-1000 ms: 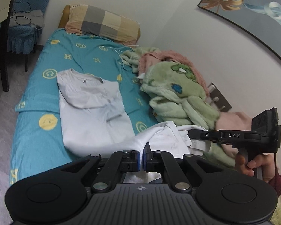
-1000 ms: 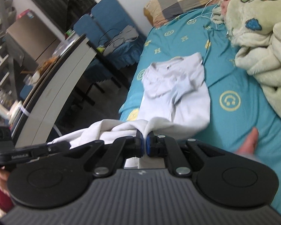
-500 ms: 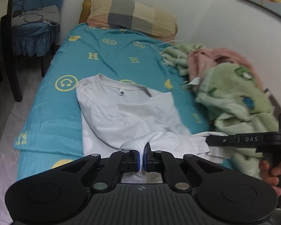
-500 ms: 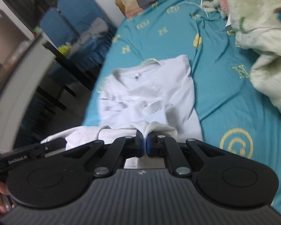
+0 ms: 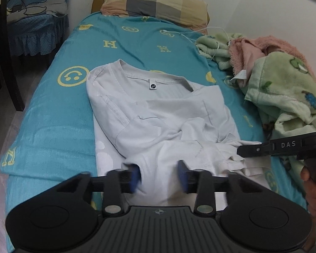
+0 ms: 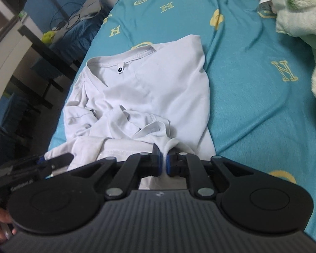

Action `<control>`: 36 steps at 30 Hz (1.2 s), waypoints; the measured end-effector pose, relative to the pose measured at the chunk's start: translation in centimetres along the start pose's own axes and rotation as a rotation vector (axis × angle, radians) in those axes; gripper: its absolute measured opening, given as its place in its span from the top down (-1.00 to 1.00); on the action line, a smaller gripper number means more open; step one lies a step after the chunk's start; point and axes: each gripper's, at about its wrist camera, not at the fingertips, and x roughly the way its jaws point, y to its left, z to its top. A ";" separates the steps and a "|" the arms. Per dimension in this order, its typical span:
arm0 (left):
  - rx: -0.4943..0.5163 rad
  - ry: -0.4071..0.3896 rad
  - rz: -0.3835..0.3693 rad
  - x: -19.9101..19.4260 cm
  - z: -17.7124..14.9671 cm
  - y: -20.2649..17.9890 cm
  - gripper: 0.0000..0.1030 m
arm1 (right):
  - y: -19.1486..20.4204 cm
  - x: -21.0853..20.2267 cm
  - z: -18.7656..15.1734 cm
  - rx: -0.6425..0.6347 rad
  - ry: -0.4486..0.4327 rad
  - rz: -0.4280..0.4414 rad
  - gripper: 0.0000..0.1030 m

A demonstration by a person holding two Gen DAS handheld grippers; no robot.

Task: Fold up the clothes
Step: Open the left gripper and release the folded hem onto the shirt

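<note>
A pale grey-white cotton T-shirt [image 5: 158, 113] lies on the bed's teal sheet printed with yellow letters and smiley faces [image 5: 52, 126], its round collar with a small black tag toward twelve o'clock and its lower part folded up over itself into a rumpled band toward six o'clock.

In the left wrist view the left tongs [image 5: 159, 177] sit at six o'clock, low over the near edge of the shirt. Their blue pads [image 5: 135, 177] stand well apart and are opening; white cloth lies between them, but neither pad presses on it.

In the right wrist view the right tongs [image 6: 162, 164] sit at six o'clock on the shirt's near hem. Their blue pads are almost together, just starting to open, and a thin upright pinch of white fabric is caught between them.

From the left camera, the right tongs reach in from three o'clock, tip resting on the bunched hem, with a hand [image 5: 313, 194] on the handle at four o'clock.

A plaid beige-and-grey pillow [image 5: 153, 2] lies at the head of the bed at twelve o'clock. A heap of fuzzy green and pink blankets [image 5: 280, 88] sits at two o'clock, beside the shirt but apart from it. A blue ruffled chair cover [image 5: 31, 33] shows at ten o'clock.
</note>
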 end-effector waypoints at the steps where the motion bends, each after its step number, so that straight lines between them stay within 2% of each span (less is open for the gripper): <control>1: -0.009 -0.005 -0.003 -0.8 -0.5 -0.1 -0.05 | 0.2 -0.4 -0.2 0.004 0.001 -0.001 0.73; 4: -0.063 -0.002 -0.023 -3.3 -2.3 -0.3 -0.08 | 0.8 -2.6 -1.3 0.015 -0.016 0.007 0.36; 5: -0.083 0.002 -0.036 -4.1 -3.0 -0.3 -0.08 | 1.0 -3.4 -1.8 0.019 -0.026 0.006 0.13; 6: -0.095 0.006 -0.043 -4.6 -3.7 -0.3 -0.08 | 1.2 -4.3 -2.5 0.027 -0.037 0.005 -0.01; 10: -0.088 0.012 0.010 -6.2 -5.9 -0.9 -0.08 | 1.5 -7.3 -5.6 0.090 -0.060 0.005 -0.03; 15: -0.109 0.046 -0.020 -5.7 -7.2 -1.1 0.01 | 1.2 -9.2 -9.1 0.141 -0.104 -0.048 -0.04; 17: -0.122 0.082 -0.024 -4.8 -7.6 -0.9 0.31 | 1.1 -9.6 -9.9 0.149 -0.122 -0.062 -0.05; 19: -0.128 0.109 -0.025 -4.1 -7.9 -0.8 0.45 | 0.9 -9.7 -9.9 0.160 -0.134 -0.054 -0.05; 22: -0.136 0.096 -0.037 -4.6 -8.1 -0.6 0.85 | 0.4 -9.1 -9.6 0.183 -0.125 -0.055 -0.03; 23: -0.145 0.088 -0.041 -5.1 -8.1 -0.5 0.89 | 0.3 -8.8 -9.7 0.191 -0.114 -0.057 -0.04; 27: -0.185 0.052 -0.044 -7.7 -8.2 -0.4 0.91 | -0.2 -8.1 -9.8 0.209 -0.094 -0.052 -0.04; 30: -0.171 0.055 0.020 -8.2 -8.8 -0.6 0.92 | -0.2 -8.2 -9.8 0.203 -0.107 -0.059 -0.04; 33: -0.150 0.106 0.075 -6.8 -9.3 -0.7 0.92 | -0.1 -8.1 -9.7 0.186 -0.115 -0.076 -0.04; 36: -0.173 0.132 0.076 -6.0 -9.3 -0.1 0.90 | 0.2 -8.0 -9.7 0.169 -0.114 -0.086 -0.04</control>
